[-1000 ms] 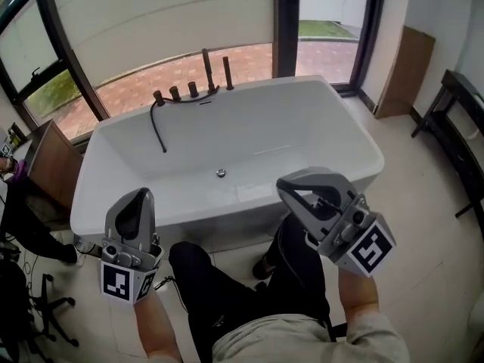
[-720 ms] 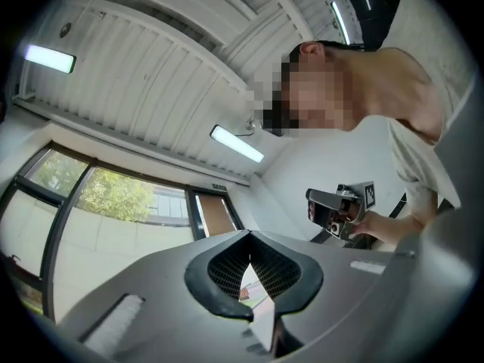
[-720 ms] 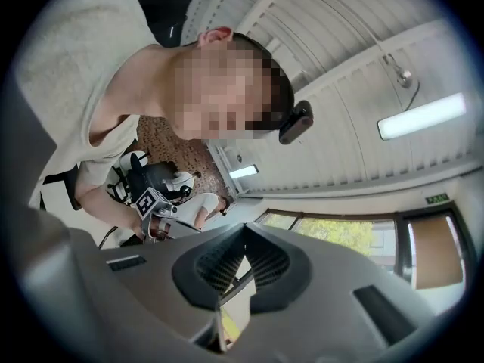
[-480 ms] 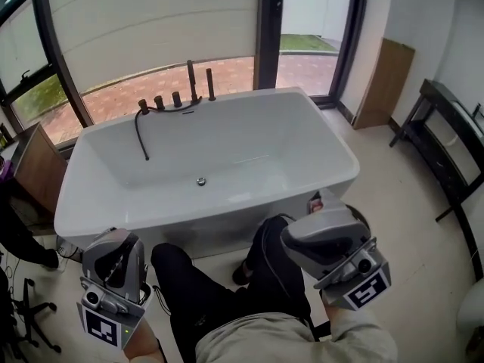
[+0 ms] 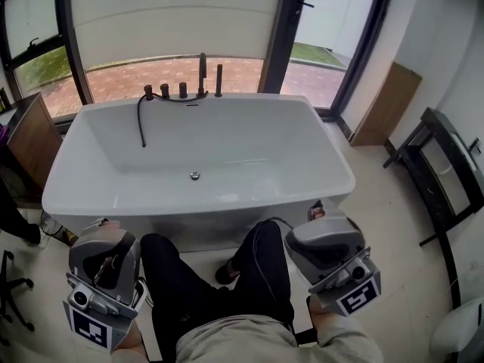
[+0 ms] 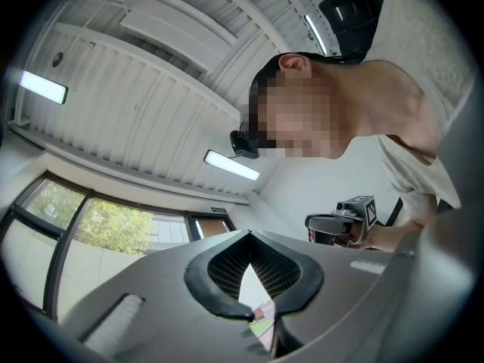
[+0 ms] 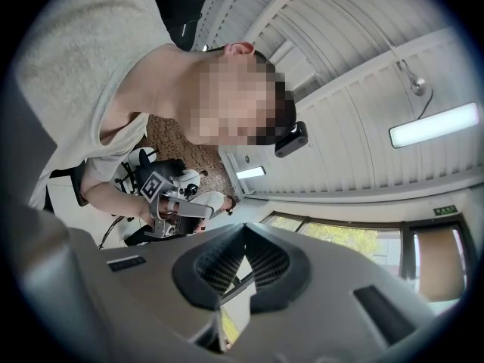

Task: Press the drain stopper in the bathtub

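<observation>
Our left gripper and right gripper are both shut on nothing, low by our knees and pointing up at us, and the stopper sits ahead on the tub floor, looking a bit nearer the left one.

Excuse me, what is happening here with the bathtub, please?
A person faces the white bathtub with a gripper in each hand. The left gripper and the right gripper are both held low beside the person's legs, outside the tub. Their jaws are together with nothing between them. The drain stopper sits on the tub floor with nothing touching it, so it has not yet been pressed.
</observation>
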Demonstrator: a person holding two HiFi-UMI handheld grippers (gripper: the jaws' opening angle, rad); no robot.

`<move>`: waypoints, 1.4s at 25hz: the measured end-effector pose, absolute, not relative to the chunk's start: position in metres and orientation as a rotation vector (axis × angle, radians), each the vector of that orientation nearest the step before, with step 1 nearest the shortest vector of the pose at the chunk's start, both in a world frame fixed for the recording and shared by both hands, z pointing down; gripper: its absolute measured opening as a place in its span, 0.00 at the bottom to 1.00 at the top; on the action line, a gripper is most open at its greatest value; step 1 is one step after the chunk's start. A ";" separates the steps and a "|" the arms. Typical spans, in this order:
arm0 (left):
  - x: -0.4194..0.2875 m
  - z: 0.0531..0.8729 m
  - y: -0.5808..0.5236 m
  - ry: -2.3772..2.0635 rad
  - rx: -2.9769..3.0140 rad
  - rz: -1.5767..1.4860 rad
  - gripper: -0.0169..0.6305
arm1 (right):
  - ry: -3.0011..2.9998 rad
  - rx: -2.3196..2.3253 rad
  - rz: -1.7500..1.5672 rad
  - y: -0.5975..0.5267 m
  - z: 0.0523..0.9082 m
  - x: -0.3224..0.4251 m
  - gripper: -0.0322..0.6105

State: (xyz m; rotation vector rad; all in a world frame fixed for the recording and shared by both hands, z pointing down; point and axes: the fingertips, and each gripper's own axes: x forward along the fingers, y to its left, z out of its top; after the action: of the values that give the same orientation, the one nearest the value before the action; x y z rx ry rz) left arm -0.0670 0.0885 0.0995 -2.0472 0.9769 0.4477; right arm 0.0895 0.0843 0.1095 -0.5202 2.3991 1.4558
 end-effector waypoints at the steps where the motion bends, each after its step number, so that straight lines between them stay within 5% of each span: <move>1: -0.067 0.099 0.089 0.975 -2.042 0.445 0.04 | 2.403 -0.515 1.464 0.084 0.111 0.087 0.05; 35: -0.060 0.101 0.093 0.975 -1.956 0.382 0.04 | 2.430 -0.464 1.573 0.086 0.126 0.068 0.05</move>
State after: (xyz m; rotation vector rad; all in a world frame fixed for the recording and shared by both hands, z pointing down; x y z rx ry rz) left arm -0.0605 0.0933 0.1007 -1.9564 0.9750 0.3818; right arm 0.0680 0.0864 0.1265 -0.4642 2.4302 1.5731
